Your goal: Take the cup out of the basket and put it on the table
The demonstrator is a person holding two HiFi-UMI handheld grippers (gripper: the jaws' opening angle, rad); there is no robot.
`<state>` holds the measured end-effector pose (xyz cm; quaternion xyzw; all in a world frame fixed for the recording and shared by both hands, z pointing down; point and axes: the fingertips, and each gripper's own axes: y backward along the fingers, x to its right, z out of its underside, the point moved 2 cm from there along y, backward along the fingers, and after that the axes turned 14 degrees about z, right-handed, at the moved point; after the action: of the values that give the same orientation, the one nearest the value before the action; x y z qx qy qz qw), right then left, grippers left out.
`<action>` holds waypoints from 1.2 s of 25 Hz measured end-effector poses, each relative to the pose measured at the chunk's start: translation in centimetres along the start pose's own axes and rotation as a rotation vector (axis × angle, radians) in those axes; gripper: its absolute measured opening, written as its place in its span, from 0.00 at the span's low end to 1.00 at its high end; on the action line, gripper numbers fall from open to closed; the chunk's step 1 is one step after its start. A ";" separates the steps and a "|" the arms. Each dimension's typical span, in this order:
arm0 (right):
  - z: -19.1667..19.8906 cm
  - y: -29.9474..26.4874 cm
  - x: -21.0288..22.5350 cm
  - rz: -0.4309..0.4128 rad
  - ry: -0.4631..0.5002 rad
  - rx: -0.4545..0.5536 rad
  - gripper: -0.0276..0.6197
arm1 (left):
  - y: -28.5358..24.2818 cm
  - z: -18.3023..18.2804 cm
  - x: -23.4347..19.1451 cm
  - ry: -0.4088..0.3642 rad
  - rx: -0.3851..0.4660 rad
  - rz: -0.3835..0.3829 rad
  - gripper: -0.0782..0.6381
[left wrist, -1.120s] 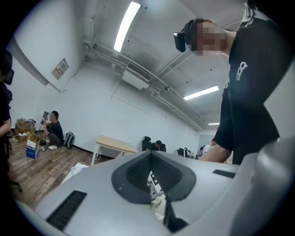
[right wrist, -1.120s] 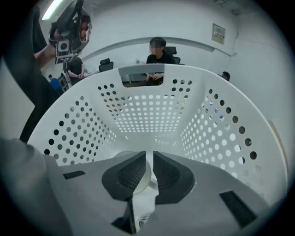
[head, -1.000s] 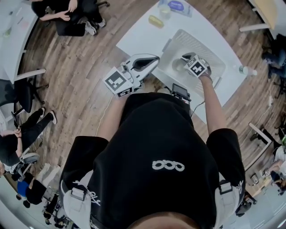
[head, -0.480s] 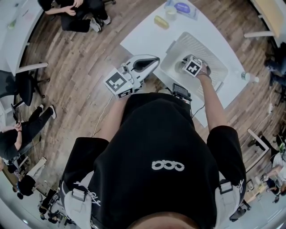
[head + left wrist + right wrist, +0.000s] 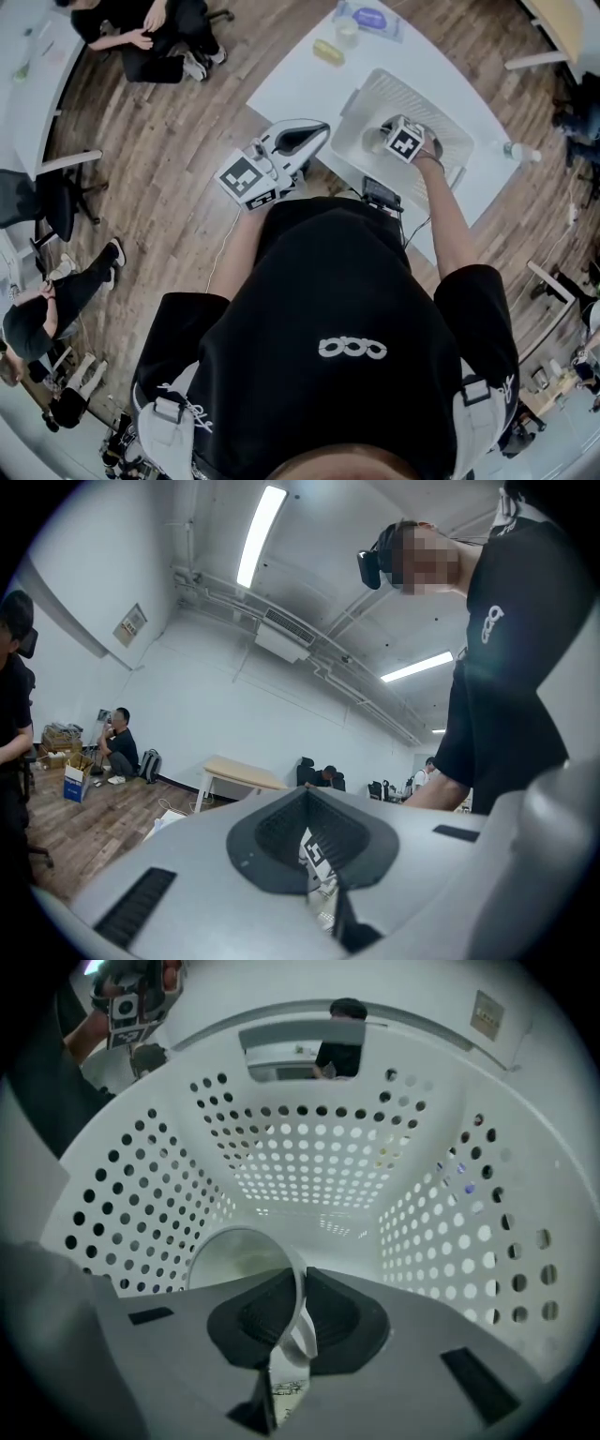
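While you look down in the head view, your right gripper [image 5: 386,134] reaches steeply into the white basket [image 5: 441,112] on the table [image 5: 291,75], where the cup [image 5: 373,141] sits; your left gripper [image 5: 314,131] waits level beside the table edge, out of the way

From the left gripper view, its jaws are pressed together on nothing

From the right gripper view, the jaws pinch the cup's [image 5: 230,1260] wall, one pad inside and one outside, a grip that suits lifting it straight out; the mouth faces up at the camera, so its long axis seems roughly upright

light: bright, ceiling tubes [image 5: 263,522] | edges: fisheye-warped, dark | focus: sharp
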<state>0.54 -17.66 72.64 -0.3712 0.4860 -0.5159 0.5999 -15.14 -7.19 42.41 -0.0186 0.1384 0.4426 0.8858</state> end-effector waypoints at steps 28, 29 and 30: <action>19.6 32.3 2.5 0.647 -0.775 0.322 0.10 | -20.5 3.9 11.9 0.009 -0.169 0.583 0.12; 21.1 32.3 2.1 0.648 -0.796 0.305 0.10 | -21.1 4.2 12.6 0.012 -0.176 0.591 0.12; 22.6 32.1 1.7 0.644 -0.815 0.286 0.10 | -21.6 4.6 13.1 0.015 -0.183 0.597 0.12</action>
<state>30.67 -14.44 47.60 -0.2880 0.2281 -0.1811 0.9123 10.45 -9.36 41.46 -0.0601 0.1041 0.6936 0.7103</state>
